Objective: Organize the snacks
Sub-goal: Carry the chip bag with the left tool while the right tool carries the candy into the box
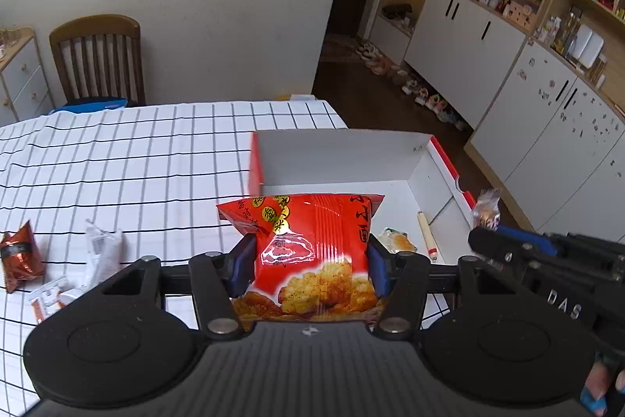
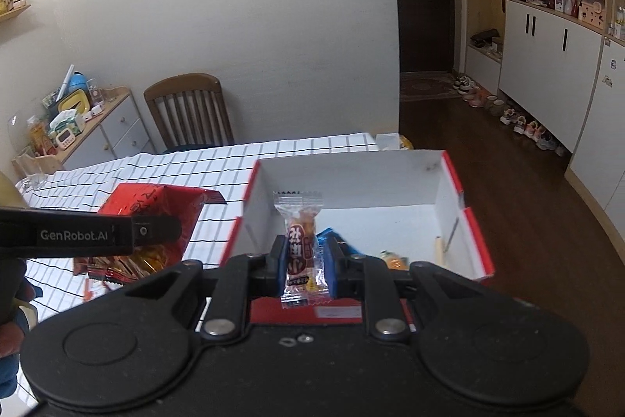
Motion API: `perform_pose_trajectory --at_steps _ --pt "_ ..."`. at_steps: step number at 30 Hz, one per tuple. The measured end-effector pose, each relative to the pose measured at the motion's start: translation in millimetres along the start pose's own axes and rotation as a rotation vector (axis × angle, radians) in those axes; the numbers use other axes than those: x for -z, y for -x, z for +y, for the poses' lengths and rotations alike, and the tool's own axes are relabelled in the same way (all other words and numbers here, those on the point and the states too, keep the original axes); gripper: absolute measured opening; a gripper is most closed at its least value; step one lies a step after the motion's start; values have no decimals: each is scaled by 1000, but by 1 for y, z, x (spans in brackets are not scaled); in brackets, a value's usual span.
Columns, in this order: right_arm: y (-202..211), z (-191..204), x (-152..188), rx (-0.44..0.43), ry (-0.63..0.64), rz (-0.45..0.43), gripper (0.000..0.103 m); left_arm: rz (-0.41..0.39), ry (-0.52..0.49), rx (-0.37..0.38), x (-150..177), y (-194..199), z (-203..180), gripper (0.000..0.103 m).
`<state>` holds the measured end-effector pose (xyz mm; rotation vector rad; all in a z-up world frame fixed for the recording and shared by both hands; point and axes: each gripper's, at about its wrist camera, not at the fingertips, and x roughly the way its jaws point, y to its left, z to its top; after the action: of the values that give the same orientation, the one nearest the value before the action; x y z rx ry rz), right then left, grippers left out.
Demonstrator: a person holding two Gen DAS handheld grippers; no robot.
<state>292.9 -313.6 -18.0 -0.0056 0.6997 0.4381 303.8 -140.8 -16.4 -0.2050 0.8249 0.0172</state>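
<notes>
The red snack bag point(image 1: 312, 253) is clamped between the pads of the left hand-held gripper point(image 1: 310, 266), at the near edge of the white box point(image 1: 340, 155) (red outside) on the checked tabletop point(image 1: 136, 159). The right hand-held gripper point(image 2: 304, 261) pinches a small clear candy packet point(image 2: 300, 249) above the box, where perhaps two small snacks lie.

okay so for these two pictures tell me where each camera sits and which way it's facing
Left wrist: rides on the left gripper, looking forward along its fingers, which clamp a red snack bag, toward the open box; the right gripper enters at right.
Right wrist: rides on the right gripper, which pinches a small clear candy packet over that box; the left gripper's arm crosses at left.
Shared: box, checked tablecloth, wooden chair, red bag.
</notes>
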Motion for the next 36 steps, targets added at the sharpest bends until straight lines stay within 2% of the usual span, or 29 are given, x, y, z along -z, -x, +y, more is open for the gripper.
perform_pose_trajectory --at_steps 9,17,27,36 --pt "-24 -42 -11 43 -3 14 17 41 -27 -48 -16 -45 -27 57" --pt "-59 -77 -15 64 -39 76 17 76 -20 -87 -38 -90 -34 57" --pt "-100 -92 -15 58 -17 148 17 123 -31 -98 -59 -140 -38 57" --pt "-137 -97 -17 37 4 241 17 156 -82 -123 -59 -170 -49 57"
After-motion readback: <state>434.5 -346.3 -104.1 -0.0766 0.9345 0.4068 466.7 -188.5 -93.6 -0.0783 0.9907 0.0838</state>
